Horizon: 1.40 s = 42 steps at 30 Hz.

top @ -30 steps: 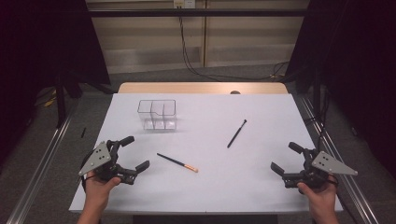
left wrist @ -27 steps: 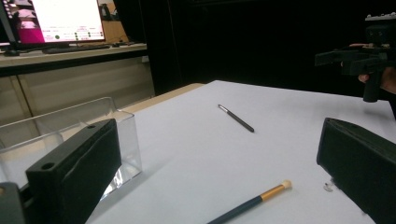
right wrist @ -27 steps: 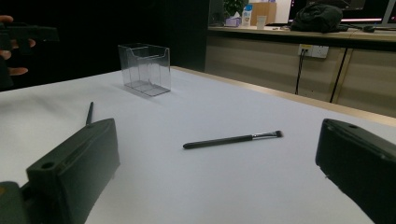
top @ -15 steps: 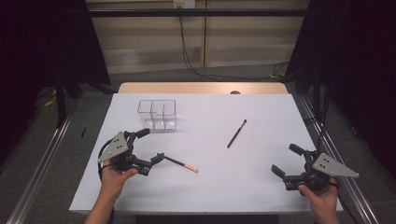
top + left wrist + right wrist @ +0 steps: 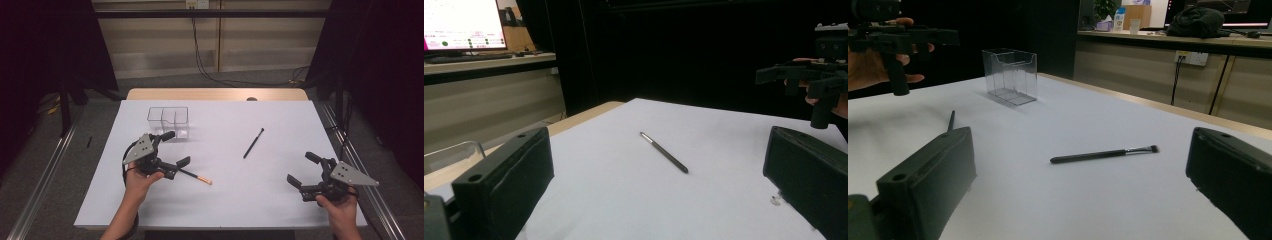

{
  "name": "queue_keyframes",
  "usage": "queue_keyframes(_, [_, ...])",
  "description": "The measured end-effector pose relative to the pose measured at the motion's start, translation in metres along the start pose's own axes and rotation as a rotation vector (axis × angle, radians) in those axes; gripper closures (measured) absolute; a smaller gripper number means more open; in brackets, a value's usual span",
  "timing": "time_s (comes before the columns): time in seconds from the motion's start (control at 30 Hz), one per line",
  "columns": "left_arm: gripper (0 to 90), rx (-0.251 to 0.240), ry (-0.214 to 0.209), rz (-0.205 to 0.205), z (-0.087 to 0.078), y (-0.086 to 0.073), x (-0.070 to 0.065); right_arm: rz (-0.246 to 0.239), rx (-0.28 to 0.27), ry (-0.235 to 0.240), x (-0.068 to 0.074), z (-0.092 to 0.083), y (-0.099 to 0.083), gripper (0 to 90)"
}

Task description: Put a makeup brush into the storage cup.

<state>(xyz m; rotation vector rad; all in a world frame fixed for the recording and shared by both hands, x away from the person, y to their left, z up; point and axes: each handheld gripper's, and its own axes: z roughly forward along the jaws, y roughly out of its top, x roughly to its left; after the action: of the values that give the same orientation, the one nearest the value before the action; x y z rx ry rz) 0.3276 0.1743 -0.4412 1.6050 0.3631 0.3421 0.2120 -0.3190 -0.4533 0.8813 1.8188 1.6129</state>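
On the white worktop [image 5: 220, 200], the left gripper [image 5: 176, 150] sits at the near-left with its jaws standing well apart and nothing between them. A hand [image 5: 137, 180] holds it from below, the grey three-cornered plate on top tilted toward the left edge. Just past the nearer jaw lies the orange-tipped brush [image 5: 196, 176], its dark handle end reaching up to that jaw and its pale tip pointing away toward the person's right; whether handle and jaw actually touch I cannot tell. Just beyond the farther jaw stands the clear container [image 5: 168, 121], upright, divided into compartments and with nothing in it that I can make out.

Farther ahead of the left gripper, as its own view shows between the two black jaws, the black brush [image 5: 664, 152] lies flat on the worktop, well apart from both grippers.

The right gripper [image 5: 300, 169] is held near the near-right corner, its jaws likewise wide apart and holding nothing, with the hand [image 5: 340, 210] under it. In the right gripper view the black brush [image 5: 1104, 154] lies ahead between the jaws, bristle end to the right, and the clear container [image 5: 1010, 76] stands beyond it to the left.
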Motion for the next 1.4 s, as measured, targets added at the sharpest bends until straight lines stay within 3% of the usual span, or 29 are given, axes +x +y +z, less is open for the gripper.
queue_keyframes(0.23, [0.0,-0.015,0.008,0.002,0.011,0.001,0.003,0.007,-0.004,0.015,-0.002,0.006,0.0,0.0])
queue_keyframes(0.43, [0.0,-0.026,-0.007,-0.017,0.019,0.001,0.006,0.005,0.001,0.018,-0.002,0.006,-0.001,0.0])
queue_keyframes(0.7, [0.0,-0.016,-0.026,-0.011,0.025,0.002,0.005,0.003,0.0,0.008,-0.001,0.001,-0.001,0.0])
queue_keyframes(1.23, [0.0,0.126,-0.05,-0.017,0.037,0.002,0.008,0.002,0.004,0.001,-0.001,-0.005,-0.002,0.0])
queue_keyframes(1.4, [0.0,0.216,-0.066,-0.023,0.042,0.003,0.01,0.002,0.006,0.004,-0.001,-0.004,-0.002,0.0])
